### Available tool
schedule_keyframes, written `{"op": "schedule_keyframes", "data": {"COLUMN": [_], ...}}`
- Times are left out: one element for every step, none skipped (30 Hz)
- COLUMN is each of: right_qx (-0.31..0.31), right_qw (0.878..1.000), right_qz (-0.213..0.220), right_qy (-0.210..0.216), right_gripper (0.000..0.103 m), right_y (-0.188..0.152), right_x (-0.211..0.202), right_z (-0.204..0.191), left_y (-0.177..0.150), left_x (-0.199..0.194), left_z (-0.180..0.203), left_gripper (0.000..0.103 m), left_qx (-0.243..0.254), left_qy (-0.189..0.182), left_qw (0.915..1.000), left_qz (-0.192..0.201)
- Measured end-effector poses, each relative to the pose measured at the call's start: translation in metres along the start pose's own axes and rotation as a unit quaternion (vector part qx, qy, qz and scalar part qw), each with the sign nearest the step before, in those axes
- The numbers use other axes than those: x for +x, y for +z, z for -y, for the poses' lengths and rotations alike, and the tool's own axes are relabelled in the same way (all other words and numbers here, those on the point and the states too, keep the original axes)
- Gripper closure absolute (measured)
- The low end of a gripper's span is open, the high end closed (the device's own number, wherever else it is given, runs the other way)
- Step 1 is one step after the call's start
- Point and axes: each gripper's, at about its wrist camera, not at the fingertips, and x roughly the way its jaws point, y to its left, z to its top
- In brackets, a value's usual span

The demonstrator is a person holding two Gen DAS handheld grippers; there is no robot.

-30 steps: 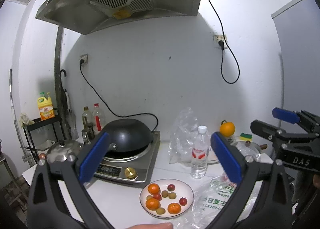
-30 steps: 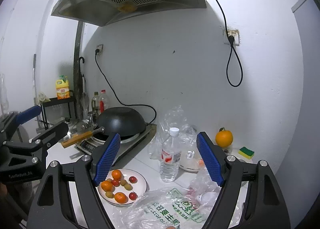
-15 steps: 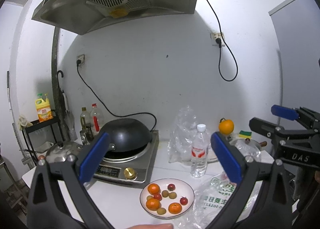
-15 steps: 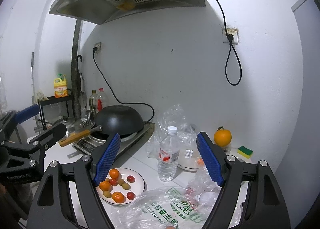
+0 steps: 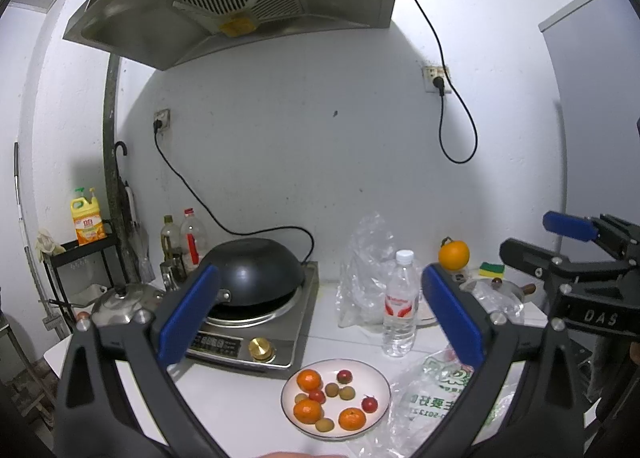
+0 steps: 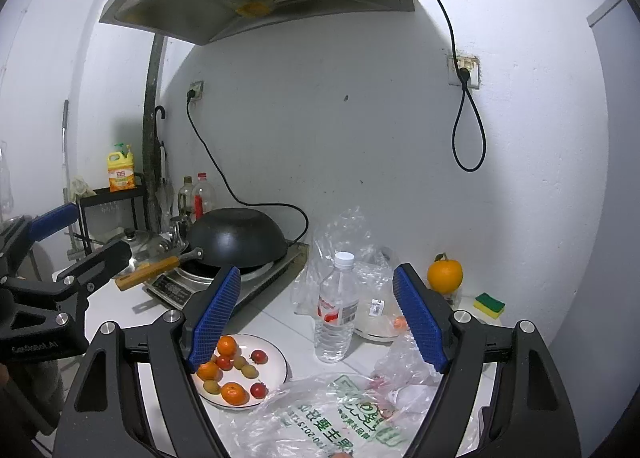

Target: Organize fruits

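The right gripper, seen from the left wrist camera, carries the white letters "DAS" on its black body. The left gripper, seen from the right wrist camera, bears small pale lettering on its body, too blurred to read with certainty. The plastic bag at the desk's front edge shows large green Chinese characters and a row of digits, all upside down and not clearly legible. The water bottle has a red-and-white label, and the yellow detergent jug an orange one; neither can be read.
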Motion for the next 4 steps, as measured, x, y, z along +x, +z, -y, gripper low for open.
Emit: {"op": "schedule_keyframes", "data": {"right_qx": [0.000,0.000,0.000,0.000], "right_qw": [1.000,1.000,1.000,1.000], "right_qz": [-0.001,-0.002,-0.004,-0.004], "right_qy": [-0.001,-0.001,-0.002,-0.002], "right_gripper": [0.022,0.022,0.022,0.022], "right_y": [0.0004,0.0006,0.0008,0.0008], "right_x": [0.0015,0.0026,0.0044,0.0044], "right_z": [0.0004,0.0003,-0.0005,-0.0005], "left_y": [-0.0006,-0.0016,-0.0033,-0.0043], "left_x": [0.0006,0.0016,0.0046,0.0076], "left_z": [-0.0002,-0.0008,-0.0015,-0.0044], "left_gripper": [0.001,0.001,0.001,0.001], "left_qx": [0.003,0.007,0.009,0.007], "left_qy": [0.004,0.009,0.012,0.010], "left_qw": [1.0000,0.9999,0.9999,0.9999], "left_qz": [0.002,0.002,-0.002,-0.008]}}
